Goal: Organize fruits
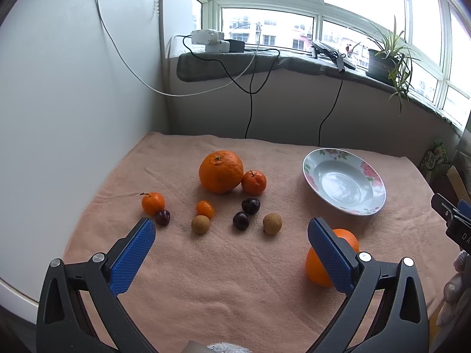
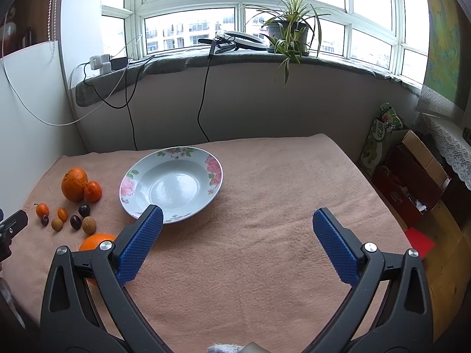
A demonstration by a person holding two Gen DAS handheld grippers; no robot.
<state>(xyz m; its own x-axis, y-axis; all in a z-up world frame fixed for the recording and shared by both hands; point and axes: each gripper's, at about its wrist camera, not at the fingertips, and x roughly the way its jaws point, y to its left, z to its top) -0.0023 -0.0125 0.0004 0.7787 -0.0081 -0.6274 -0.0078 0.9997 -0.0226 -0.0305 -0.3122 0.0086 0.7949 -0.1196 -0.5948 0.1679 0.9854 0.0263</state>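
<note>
on the peach towel [image 1: 235, 279] the fruits lie loose, none in the flowered plate [image 1: 312, 161], which sits at the right of the group. a large orange [image 1: 220, 172] touches a small mandarin [image 1: 254, 182]. nearer the camera lie a stemmed mandarin [image 1: 153, 203], a kumquat [image 1: 205, 209], 3 dark cherries [image 1: 250, 206], and 2 tan longans [image 1: 272, 223]. another orange [image 1: 316, 267] rests partly behind the left gripper's [image 1: 232, 229] right finger. both the left gripper and the right gripper [image 2: 237, 220] have their blue-padded fingers spread wide apart, holding nothing, above the towel.
</note>
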